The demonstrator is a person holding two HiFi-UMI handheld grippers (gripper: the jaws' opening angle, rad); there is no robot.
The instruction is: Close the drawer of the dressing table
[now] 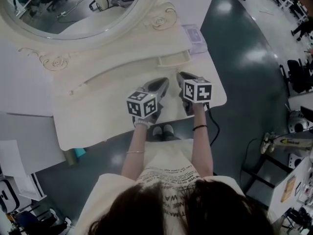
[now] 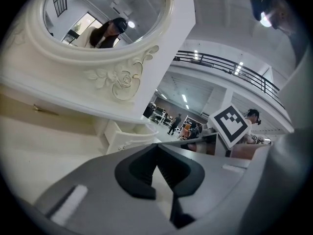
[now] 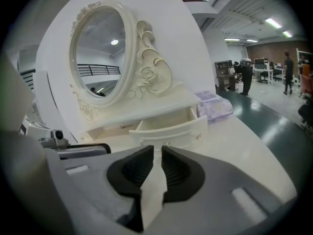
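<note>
Mirror (image 1: 73, 4), oval, in a carved cream frame, far left above the cream tabletop (image 1: 98, 116). Left gripper (image 1: 162, 82) (image 2: 156, 146) low over that tabletop, fingers pressed together at the tips, holding nothing. Small cream drawer (image 1: 173, 59) (image 3: 168, 129) with a curved front, pulled out beneath the mirror shelf. Right gripper (image 1: 182, 76) (image 3: 157, 148) aimed at the drawer front, just short of it, fingers slightly apart, nothing between.

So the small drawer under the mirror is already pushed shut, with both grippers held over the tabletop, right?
Not quite: the drawer is open, pulled out from under the mirror, as the right gripper view shows. The left gripper and right gripper are indeed over the tabletop.
</note>
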